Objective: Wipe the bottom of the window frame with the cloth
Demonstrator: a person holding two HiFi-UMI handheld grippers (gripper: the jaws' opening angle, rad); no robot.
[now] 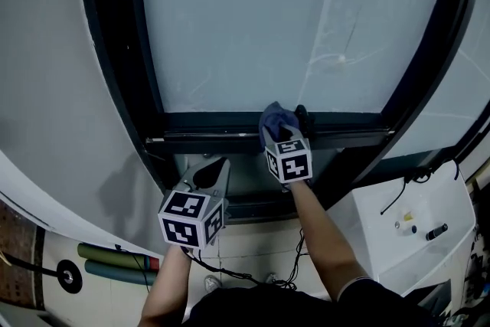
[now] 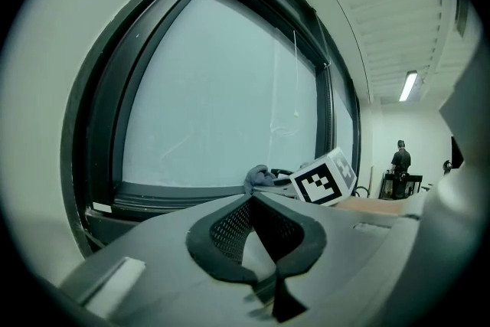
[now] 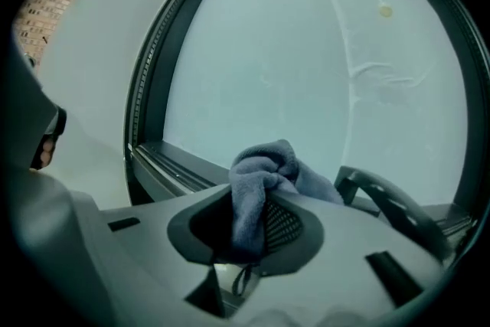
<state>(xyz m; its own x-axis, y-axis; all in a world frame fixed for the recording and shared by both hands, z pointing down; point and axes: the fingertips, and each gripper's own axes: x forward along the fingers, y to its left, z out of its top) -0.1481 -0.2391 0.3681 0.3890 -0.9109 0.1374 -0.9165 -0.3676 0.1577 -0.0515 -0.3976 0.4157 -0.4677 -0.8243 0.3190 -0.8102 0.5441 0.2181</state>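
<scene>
**A:** What did the head view show?

**B:** The right gripper (image 1: 282,131) held a crumpled blue-grey microfibre cloth (image 1: 273,117) at the bottom rail of the black metal window frame (image 1: 207,123), just beside a black lever handle (image 1: 303,117); the left gripper (image 1: 217,166) hung lower, apart from the frame

**A:** And the left gripper view?

**B:** Its jaws were closed tip to tip with nothing between them; beyond them the cloth lay on the rail with the right gripper beside it; a person (image 2: 400,157) stood far off under a long ceiling light (image 2: 408,86)

**A:** The right gripper view?

**B:** Its jaws were clamped on the cloth; a fold bulged up above them in front of the pale frosted pane (image 3: 306,73)
</scene>
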